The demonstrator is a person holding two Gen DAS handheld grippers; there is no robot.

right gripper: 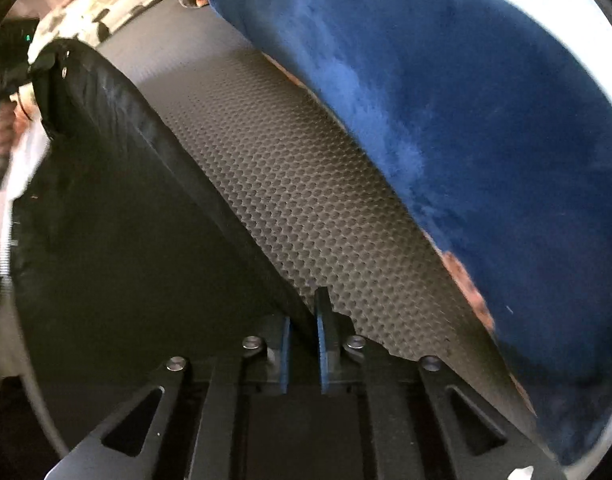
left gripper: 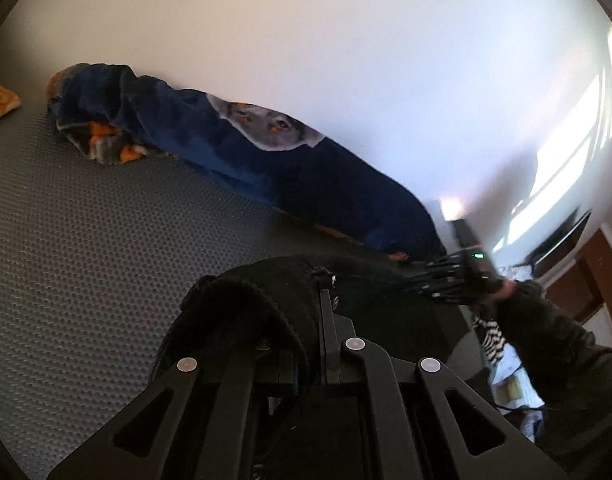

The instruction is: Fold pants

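Left wrist view: your left gripper (left gripper: pixel 306 320) is clamped tight on a bunched edge of the black pants (left gripper: pixel 245 312), which drape over its left finger and run off to its right toward your right gripper (left gripper: pixel 446 280). That one is blurred here, held by your hand (left gripper: pixel 506 290). Ahead of the jaws lie the grey dimpled mat (left gripper: pixel 105 240) and, beyond it, a blue blanket (left gripper: pixel 285 168). Keep this pinch firm, and match its height to the other side so the cloth between the two hangs straight.

Right wrist view: your right gripper (right gripper: pixel 303 344) has its jaws drawn close on the pants' (right gripper: pixel 125 220) edge, which passes between the blue pads (right gripper: pixel 324 356). The black cloth spreads away to the left of the fingers, over the mat (right gripper: pixel 285 200); the blue blanket (right gripper: pixel 466 120) lies to their right. The bite looks shallow, at the very hem, so I would lift slowly, keep the fabric taut between both grippers, and lay the fold clear of the blanket.
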